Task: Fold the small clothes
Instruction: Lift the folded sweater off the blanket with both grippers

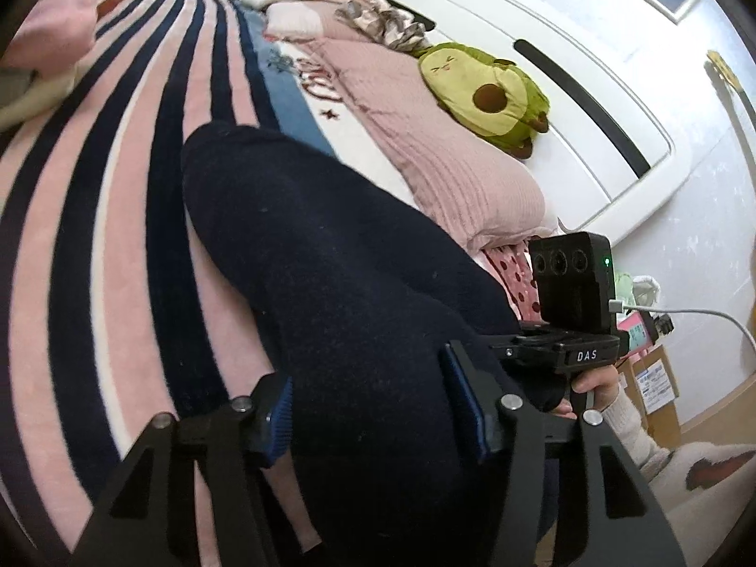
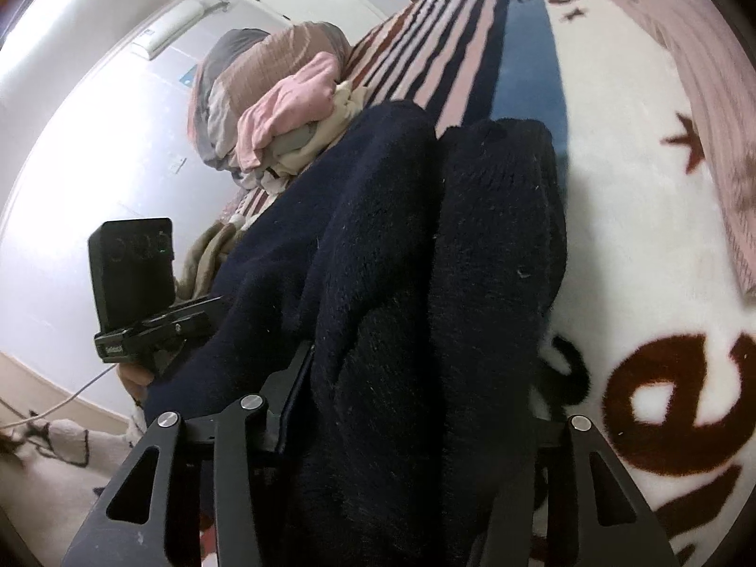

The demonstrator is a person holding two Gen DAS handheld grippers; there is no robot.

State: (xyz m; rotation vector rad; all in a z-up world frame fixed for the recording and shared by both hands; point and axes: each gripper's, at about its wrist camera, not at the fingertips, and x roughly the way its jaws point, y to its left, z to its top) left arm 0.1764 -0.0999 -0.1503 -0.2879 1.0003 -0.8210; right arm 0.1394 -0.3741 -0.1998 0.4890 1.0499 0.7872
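Nearest the lenses, the navy garment (image 1: 330, 283) fills both views — a thick, fuzzy knit lying on the striped blanket (image 1: 118, 189). The left gripper (image 1: 373, 418) has it between its blue pads (image 1: 279, 418), which stand apart with the cloth bunched between them; whether they actually pinch it I cannot tell. The right gripper (image 2: 416, 406) sits at the garment's other edge, its near finger against the knit and the far one hidden by folds, so its grip is equally unclear.

Both grippers at one hem looks like the start of a fold. The next move would call for raising both edges together and carrying them over the garment's far end — evenly, since heavy knit sags.

Beyond the garment, the blanket gives way to a white fleece throw (image 2: 638, 260) with brown lettering. Farther off lie a pink quilt (image 1: 449, 151), an avocado plush (image 1: 482, 90) and a clothes pile (image 2: 283, 127), then white walls.
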